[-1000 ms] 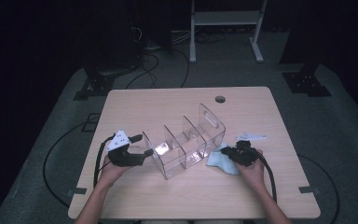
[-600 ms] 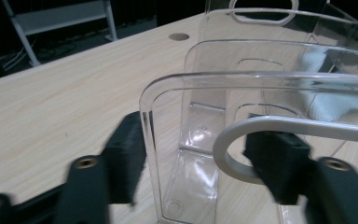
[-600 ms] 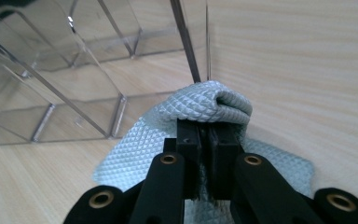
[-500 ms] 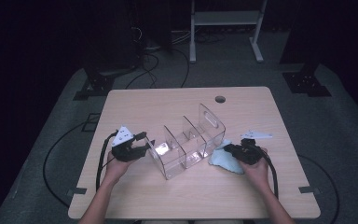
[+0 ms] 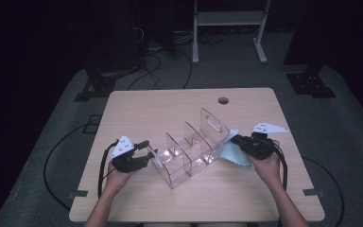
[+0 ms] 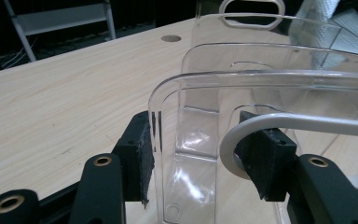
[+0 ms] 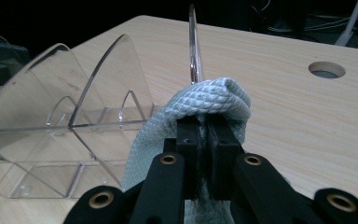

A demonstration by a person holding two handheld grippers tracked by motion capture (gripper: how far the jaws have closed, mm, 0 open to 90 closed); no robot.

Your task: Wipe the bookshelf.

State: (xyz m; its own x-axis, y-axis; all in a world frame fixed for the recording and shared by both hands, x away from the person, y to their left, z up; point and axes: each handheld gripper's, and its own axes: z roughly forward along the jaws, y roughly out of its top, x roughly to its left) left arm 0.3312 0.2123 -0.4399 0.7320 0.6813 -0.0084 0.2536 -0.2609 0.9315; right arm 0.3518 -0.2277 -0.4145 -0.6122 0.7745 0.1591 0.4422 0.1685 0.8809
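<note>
Gripping the rack's [image 5: 189,151] near-left end wall, left tongs [image 6: 200,154] steadied it mid-surface [image 5: 170,106]; right tongs [image 7: 204,135], clamped on cloth [image 7: 209,100], hovered beside its far-right panel. Rack's long axis ran near-left to far-right, cloth hand nearest that panel.

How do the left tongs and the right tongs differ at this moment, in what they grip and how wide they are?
The left tongs grip the near end wall of the clear rack, a hard thing; the right tongs pinch a soft pale-blue cloth. The left jaws stand apart, one pad on each side of the wall, and have just been closing; the right jaws are nearly together. Both are black and hand-held.
</note>
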